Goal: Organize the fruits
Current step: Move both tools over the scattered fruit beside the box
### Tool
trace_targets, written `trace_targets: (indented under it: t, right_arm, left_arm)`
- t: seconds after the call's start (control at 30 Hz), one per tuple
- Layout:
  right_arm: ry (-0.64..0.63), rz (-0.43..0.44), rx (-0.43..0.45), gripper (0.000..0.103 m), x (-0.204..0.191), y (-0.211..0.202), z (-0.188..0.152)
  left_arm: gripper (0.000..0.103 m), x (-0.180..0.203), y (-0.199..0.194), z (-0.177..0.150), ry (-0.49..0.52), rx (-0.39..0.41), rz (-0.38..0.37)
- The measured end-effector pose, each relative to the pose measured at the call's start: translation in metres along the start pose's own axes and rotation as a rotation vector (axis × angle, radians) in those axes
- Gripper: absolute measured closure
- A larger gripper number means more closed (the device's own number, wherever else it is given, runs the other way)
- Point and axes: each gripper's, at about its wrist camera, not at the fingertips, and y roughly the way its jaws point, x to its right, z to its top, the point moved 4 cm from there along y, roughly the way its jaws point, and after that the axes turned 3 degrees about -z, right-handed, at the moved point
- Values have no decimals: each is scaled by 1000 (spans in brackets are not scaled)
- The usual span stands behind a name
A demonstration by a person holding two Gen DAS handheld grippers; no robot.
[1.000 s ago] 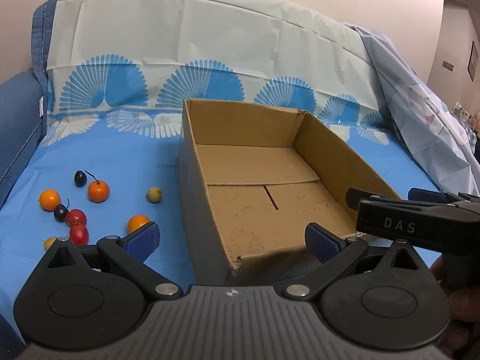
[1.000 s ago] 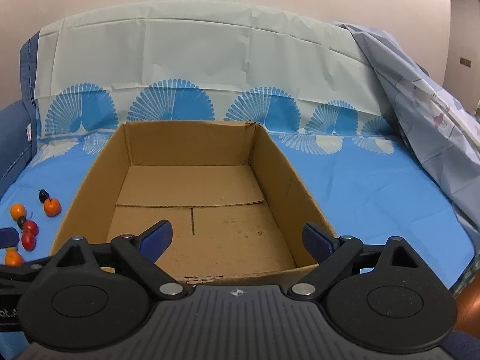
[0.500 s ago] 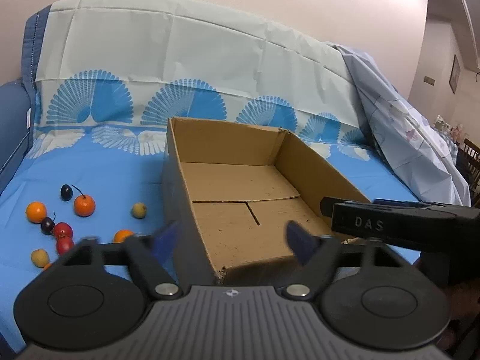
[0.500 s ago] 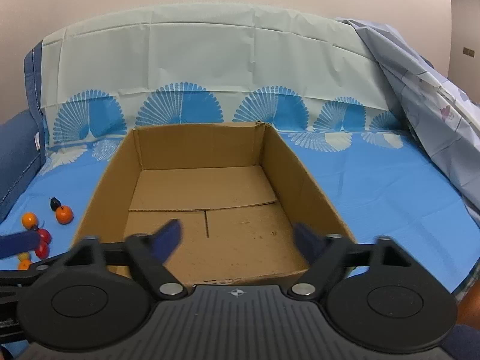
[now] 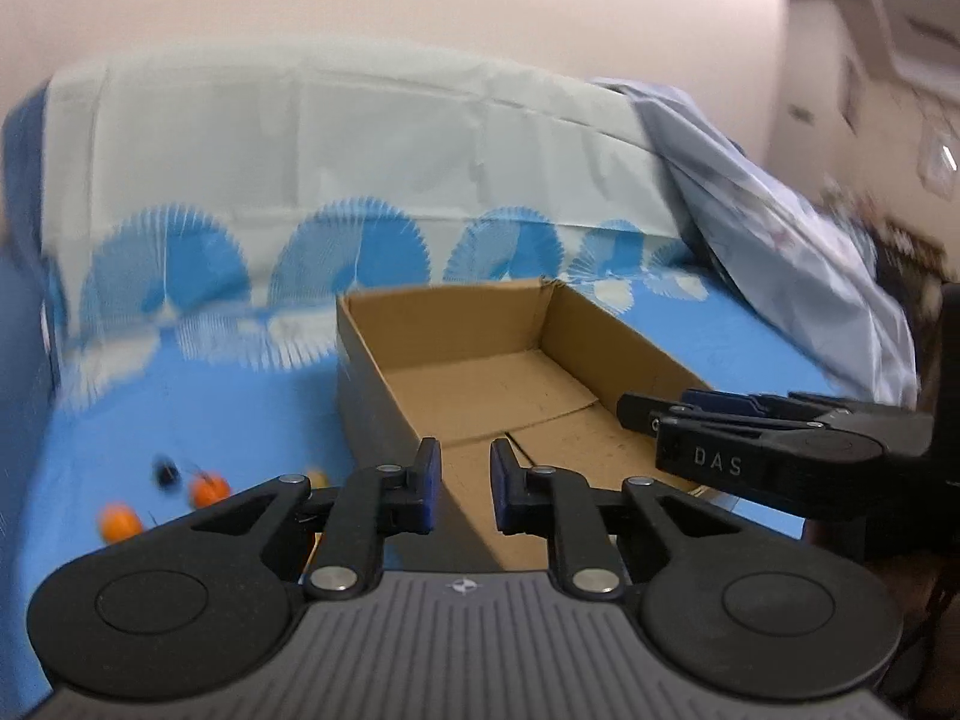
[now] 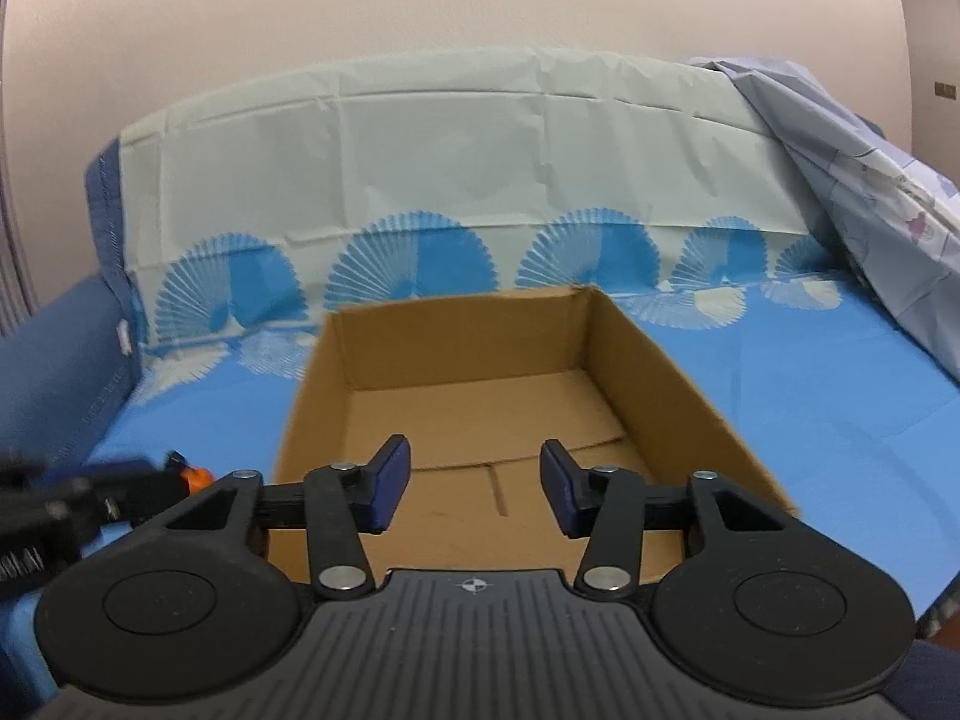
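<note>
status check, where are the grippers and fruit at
Left gripper nearly shut, right gripper part open, both just closing on nothing. Cardboard box empty, fruit on the blue sheet to its left. Nothing blocking.

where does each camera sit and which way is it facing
Left wrist: sits on the left gripper, looking forward and slightly down over the cardboard box toward the sofa back; small fruits lie left of the box, and the right gripper enters from the right.
Right wrist: sits on the right gripper, facing straight into the empty box; the left gripper shows blurred at the left edge.
Shared: the box, blue patterned cloth, one orange fruit.
</note>
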Motion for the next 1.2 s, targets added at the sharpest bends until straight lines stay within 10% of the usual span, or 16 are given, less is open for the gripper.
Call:
trace_targets:
  t: [0.17,0.7,1.03,1.2]
  right_arm:
    - [-69,127,22,57,-1,-44,-35]
    - [-314,321,4,57,-147,-36,-26]
    - [-473,239,-161,66,-199,38,-90]
    - [-460,164,-248,50,-202,71,-105]
  left_arm:
    - [84,-45,-27,4,144,13,4]
    - [84,-163,-11,-76,-249,-3,146]
    - [84,-215,23,-91,-510,-175,195]
    - [74,-220,39,-103,-545,-292,233]
